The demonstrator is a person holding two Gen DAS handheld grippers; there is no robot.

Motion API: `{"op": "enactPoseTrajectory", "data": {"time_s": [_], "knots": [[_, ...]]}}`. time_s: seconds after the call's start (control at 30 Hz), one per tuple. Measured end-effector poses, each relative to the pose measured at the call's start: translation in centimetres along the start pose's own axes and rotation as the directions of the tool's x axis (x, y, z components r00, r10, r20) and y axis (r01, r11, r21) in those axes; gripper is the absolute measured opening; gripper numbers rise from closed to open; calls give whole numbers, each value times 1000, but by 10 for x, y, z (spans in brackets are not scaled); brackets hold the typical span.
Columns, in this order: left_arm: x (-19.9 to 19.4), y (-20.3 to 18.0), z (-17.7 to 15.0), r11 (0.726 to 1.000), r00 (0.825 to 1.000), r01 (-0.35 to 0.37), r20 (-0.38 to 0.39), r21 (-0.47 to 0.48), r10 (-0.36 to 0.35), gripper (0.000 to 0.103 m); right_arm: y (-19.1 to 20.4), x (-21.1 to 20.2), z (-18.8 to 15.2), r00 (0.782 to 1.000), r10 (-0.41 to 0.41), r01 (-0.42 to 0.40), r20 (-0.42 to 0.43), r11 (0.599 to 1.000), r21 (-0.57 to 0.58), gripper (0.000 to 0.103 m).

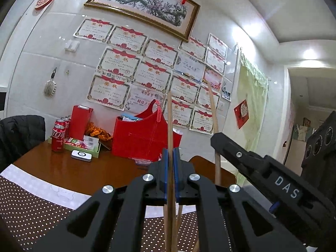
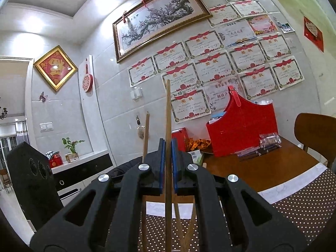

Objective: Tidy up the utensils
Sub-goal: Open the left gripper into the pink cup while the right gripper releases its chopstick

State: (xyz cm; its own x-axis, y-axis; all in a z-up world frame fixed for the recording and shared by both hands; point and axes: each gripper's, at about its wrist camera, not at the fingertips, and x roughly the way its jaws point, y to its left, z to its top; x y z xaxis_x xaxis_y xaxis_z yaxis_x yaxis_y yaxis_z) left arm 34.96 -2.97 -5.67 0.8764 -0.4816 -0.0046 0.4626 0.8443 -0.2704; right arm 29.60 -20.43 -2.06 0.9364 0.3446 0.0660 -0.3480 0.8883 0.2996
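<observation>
The left gripper (image 1: 170, 153) is closed on a wooden chopstick (image 1: 169, 121), which stands upright between its blue pads (image 1: 165, 168) and rises above them. The right gripper (image 2: 167, 145) also clamps a second chopstick (image 2: 168, 115), upright between its jaws. More chopsticks (image 2: 190, 231) lie below both grippers on the dotted mat (image 2: 304, 205). Beyond the mat, on the wooden table (image 1: 63, 168), stands a red basket (image 1: 142, 138).

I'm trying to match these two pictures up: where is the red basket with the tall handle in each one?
Left wrist view: the red basket stands on the table just left of centre, behind the chopstick.
Right wrist view: the red basket stands right of centre, at the table's far edge.
Shared landmark: the framed blossom painting hangs on the wall above it.
</observation>
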Motion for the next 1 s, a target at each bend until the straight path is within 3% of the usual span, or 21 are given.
{"op": "enactPoseTrajectory", "data": {"time_s": [0.3,0.33,0.4,0.43,0.57,0.67,0.77,0.87,1.0], "knots": [[12,7,-12,1000,998,-15,-56,-5,14,6,-3,4,-8,998,-16,17,-53,1000,18,7],[12,8,-12,1000,998,-14,-64,-3,14,7,-4,4,-8,998,-19,20,-59,999,26,12],[10,8,-11,1000,998,-19,-63,3,20,34,-7,3,-7,998,-18,21,-67,999,44,50],[8,8,-9,1000,998,-23,-59,4,23,39,-8,0,-6,998,-28,31,-56,998,51,80],[1,8,-1,1000,999,-24,-42,10,24,54,-7,-9,2,999,-28,29,-21,998,54,83],[-6,6,6,999,999,-30,-22,12,30,65,-7,-15,10,999,-34,34,8,997,67,97],[-13,0,15,998,999,-47,-8,31,48,78,-6,-22,19,998,-50,48,28,997,68,97],[-18,-12,25,992,995,-98,-18,83,100,85,-4,-25,27,998,-67,65,23,995,71,97],[-30,-26,33,979,983,-164,-69,119,173,86,-3,-32,33,996,-84,86,-22,992,92,97]]}}
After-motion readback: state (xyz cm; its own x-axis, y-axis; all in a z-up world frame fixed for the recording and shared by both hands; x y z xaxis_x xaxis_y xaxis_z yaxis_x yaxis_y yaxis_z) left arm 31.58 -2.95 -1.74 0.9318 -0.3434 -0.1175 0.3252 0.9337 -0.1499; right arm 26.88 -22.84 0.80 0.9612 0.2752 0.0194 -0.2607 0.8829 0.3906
